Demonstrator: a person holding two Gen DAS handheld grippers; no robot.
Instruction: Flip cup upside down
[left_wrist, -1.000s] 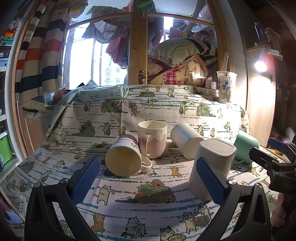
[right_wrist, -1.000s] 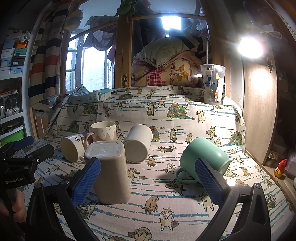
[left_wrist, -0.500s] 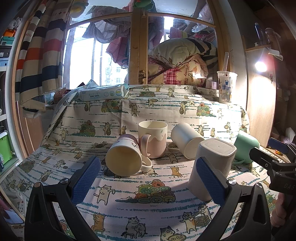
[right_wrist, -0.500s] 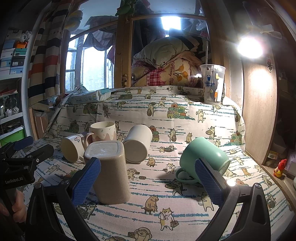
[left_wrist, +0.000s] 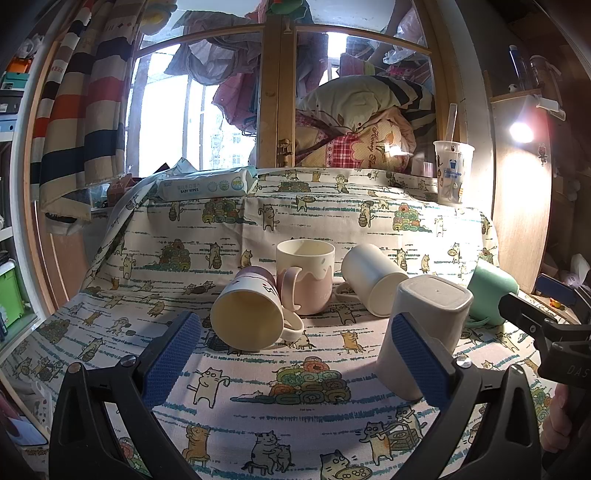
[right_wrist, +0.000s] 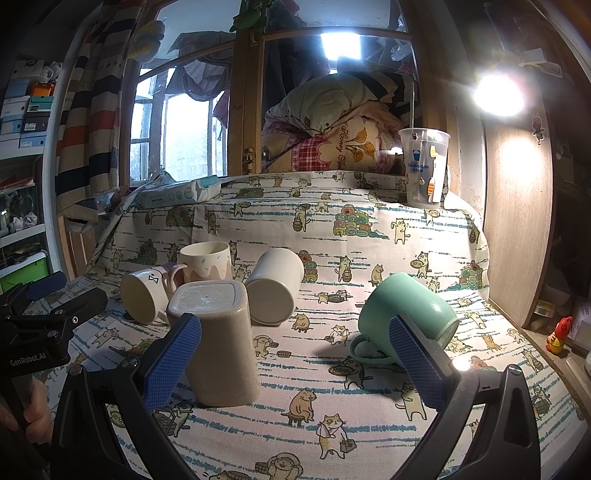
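Nothing moved since earlier frames. Green mug (right_wrist: 406, 314) on its side on cat-print cloth (right_wrist: 332, 229), long axis 10-to-4 o'clock, handle down. My right gripper (right_wrist: 295, 363) nearer, mug at 1 o'clock. Both my grippers, left gripper (left_wrist: 297, 356) too, gape empty.

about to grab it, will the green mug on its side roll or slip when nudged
The green mug lies tilted on its side with its handle against the cloth, which probably checks rolling. Its glossy surface suggests it may slip between pads. It looks ceramic, so likely heavy and chippable.
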